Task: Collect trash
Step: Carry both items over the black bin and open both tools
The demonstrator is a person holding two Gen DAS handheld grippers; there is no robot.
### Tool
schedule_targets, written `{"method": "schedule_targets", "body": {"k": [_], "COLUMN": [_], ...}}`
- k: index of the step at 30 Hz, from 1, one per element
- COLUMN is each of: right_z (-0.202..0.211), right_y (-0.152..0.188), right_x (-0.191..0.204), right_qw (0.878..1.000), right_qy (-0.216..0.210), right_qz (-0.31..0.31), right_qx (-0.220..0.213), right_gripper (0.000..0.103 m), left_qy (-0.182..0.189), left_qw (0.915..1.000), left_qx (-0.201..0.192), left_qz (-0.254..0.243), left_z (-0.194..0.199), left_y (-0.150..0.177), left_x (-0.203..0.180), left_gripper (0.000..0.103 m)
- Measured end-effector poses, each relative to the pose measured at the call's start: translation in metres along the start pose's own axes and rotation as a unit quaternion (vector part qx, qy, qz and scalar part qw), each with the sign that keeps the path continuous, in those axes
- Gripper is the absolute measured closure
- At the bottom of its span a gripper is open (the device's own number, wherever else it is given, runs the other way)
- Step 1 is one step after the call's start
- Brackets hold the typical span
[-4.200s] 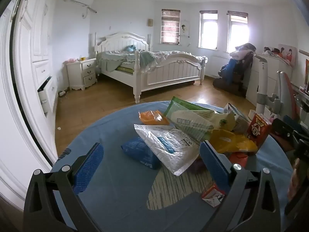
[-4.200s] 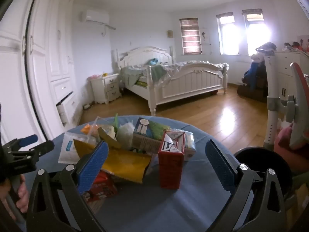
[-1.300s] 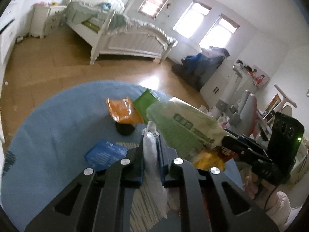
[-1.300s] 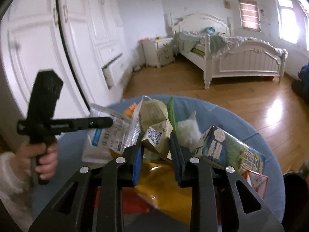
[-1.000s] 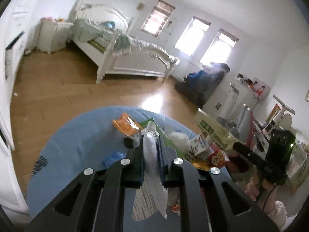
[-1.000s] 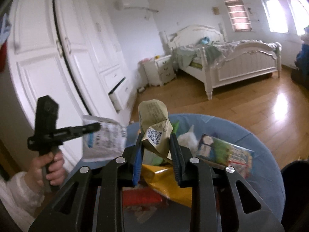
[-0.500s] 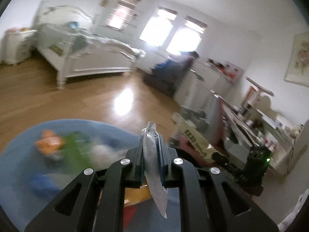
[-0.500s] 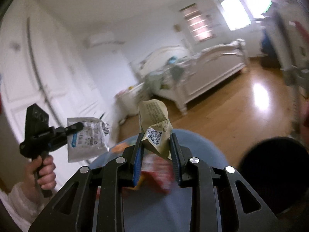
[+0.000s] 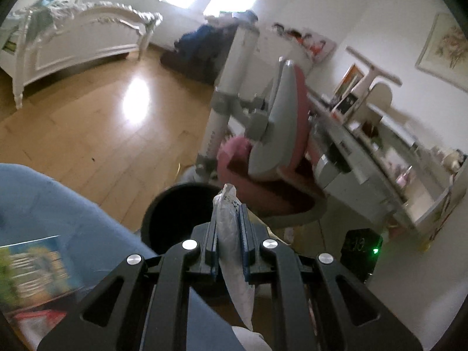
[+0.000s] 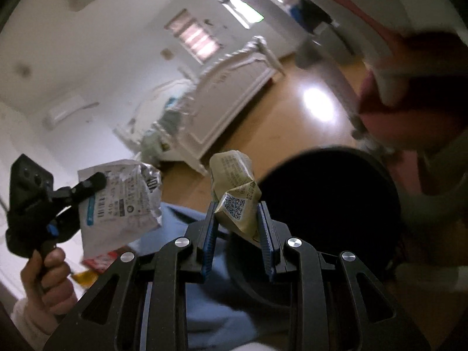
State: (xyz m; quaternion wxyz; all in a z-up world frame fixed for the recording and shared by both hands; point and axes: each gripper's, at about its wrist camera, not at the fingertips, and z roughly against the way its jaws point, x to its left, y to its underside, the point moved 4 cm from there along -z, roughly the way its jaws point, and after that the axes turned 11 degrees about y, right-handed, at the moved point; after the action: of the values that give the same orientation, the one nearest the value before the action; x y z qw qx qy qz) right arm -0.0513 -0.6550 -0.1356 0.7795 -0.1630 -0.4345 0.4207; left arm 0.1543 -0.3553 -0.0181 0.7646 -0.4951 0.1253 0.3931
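The left gripper (image 9: 229,228) is clamped on a crinkled white plastic wrapper (image 9: 234,263), which stands on edge between its blue pads and hangs down past them toward 6 o'clock. Just beyond the fingertips, at 12 o'clock, a round black bin (image 9: 175,207) sits on the wooden floor (image 9: 87,134). A pink and grey chair (image 9: 275,134) stands behind the bin at about 1 o'clock. The blue tablecloth (image 9: 44,201) fills the 9 o'clock side, with a blurred carton (image 9: 32,266) lying on it.

From the right wrist camera, the right gripper (image 10: 237,219) is closed on a crumpled olive-tan packet (image 10: 234,196) printed with a QR code. The bin (image 10: 330,204) lies at about 2 o'clock from the packet, its dark opening partly behind it. At 9 o'clock the person's left hand (image 10: 46,280) holds the other gripper, with the white wrapper (image 10: 122,201) showing its printed face. A white bed (image 10: 219,87) stands at 11 o'clock.
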Motion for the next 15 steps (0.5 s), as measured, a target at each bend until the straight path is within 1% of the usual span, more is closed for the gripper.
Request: {"method": "schedule_targets", "body": {"k": [1, 3, 5, 9, 12, 13, 14, 15], "right_z": [-0.004, -0.010, -0.015, -0.024, -0.033, -0.035, -0.034, -0.035], "right_y": [0.005, 0.007, 0.013, -0.001, -0.005, -0.008, -0.008, -0.015], "right_x": [-0.009, -0.011, -0.022, -0.014, -0.017, -0.016, -0.017, -0.017], "right_qw": [1.000, 1.000, 1.000, 0.999, 0.999, 0.998, 0.998, 0.998], "right_qy": [0.004, 0.008, 0.011, 0.012, 0.014, 0.014, 0.017, 0.021], "right_qz": [-0.005, -0.013, -0.021, -0.030, -0.036, -0.039, -0.041, -0.044], "right_qx": [0.004, 0.012, 0.019, 0.030, 0.038, 0.040, 0.042, 0.040], "right_gripper": [0.075, 0.075, 0.075, 0.075, 0.073, 0.069, 0.062, 0.041], "left_qy": [-0.002, -0.004, -0.009, -0.017, -0.026, -0.037, -0.043, -0.048], "left_qw": [1.0000, 0.9998, 0.9996, 0.9990, 0.9984, 0.9978, 0.9973, 0.9970], "left_qx": [0.007, 0.015, 0.023, 0.036, 0.048, 0.054, 0.058, 0.060], "left_qz": [0.003, 0.009, 0.014, 0.018, 0.016, 0.012, 0.010, 0.009], "left_z": [-0.009, -0.021, -0.031, -0.044, -0.058, -0.061, -0.063, -0.063], "left_y": [0.002, 0.004, 0.007, 0.009, 0.008, 0.009, 0.009, 0.010], "left_x": [0.002, 0.007, 0.013, 0.021, 0.020, 0.020, 0.018, 0.018], "left_gripper": [0.090, 0.090, 0.090, 0.090, 0.088, 0.085, 0.082, 0.064]}}
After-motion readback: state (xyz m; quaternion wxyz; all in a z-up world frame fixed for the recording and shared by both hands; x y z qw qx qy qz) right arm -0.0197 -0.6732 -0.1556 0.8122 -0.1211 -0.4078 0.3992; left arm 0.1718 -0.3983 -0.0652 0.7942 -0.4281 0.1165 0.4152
